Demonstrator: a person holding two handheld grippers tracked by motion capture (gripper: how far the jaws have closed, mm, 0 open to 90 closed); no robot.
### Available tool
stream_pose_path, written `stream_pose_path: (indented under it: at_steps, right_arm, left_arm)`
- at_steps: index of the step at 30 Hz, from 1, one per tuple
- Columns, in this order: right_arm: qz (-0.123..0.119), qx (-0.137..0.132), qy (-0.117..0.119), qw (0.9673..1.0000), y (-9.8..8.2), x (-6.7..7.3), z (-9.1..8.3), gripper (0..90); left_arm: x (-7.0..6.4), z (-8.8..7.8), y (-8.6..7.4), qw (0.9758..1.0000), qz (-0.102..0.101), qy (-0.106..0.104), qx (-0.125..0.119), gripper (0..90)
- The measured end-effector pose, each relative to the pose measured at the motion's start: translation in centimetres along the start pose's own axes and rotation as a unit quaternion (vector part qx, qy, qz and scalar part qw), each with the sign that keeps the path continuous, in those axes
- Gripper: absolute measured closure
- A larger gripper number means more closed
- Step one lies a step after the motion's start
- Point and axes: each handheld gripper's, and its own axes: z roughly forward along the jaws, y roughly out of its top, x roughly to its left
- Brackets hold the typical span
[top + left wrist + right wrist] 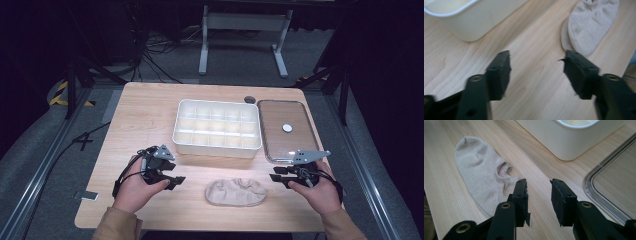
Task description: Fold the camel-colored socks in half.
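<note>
The sock (236, 192) lies flat on the table (145, 107) between the 2 grippers, long axis left-right, near the front edge. The left gripper (172, 181) gapes wide, empty. The right gripper (278, 177) stands partly open, empty.

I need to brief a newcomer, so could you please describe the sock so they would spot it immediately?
On the wooden table, look in front of the white divided bin, at the near edge. The sock lies flat between the two grippers, the only soft, beige fabric item there.
</note>
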Motion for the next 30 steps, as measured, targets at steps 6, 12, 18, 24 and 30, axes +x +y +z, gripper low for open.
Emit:
stream_pose_path:
  at_steps: [6, 12, 18, 24, 30]
  right_arm:
    - [-0.017, -0.016, 0.005, 0.9997, -0.2, 0.1, 0.4, 60.4]
    - [-0.016, -0.020, 0.003, 0.9997, -0.1, 0.1, 0.6, 58.7]
    - [0.003, -0.019, 0.015, 0.9997, 0.2, 0.5, 0.5, 58.3]
    - [0.001, -0.013, 0.022, 0.9997, 0.5, 1.3, 0.4, 63.2]
    - [0.005, -0.015, 0.044, 0.9989, 0.8, 2.4, 0.8, 70.8]
  left_arm:
    - [-1.3, 0.2, 1.2, 0.9991, 0.035, 0.004, -0.023, 33.7]
    - [-1.4, 0.0, 1.5, 0.9990, 0.036, -0.016, -0.023, 48.4]
    - [-1.6, -0.9, 1.6, 0.9980, 0.012, -0.033, -0.053, 57.8]
    - [-2.3, -0.2, 2.1, 0.9980, 0.015, -0.039, -0.046, 58.3]
    - [-2.8, 0.1, 2.4, 0.9980, 0.018, -0.046, -0.041, 57.5]
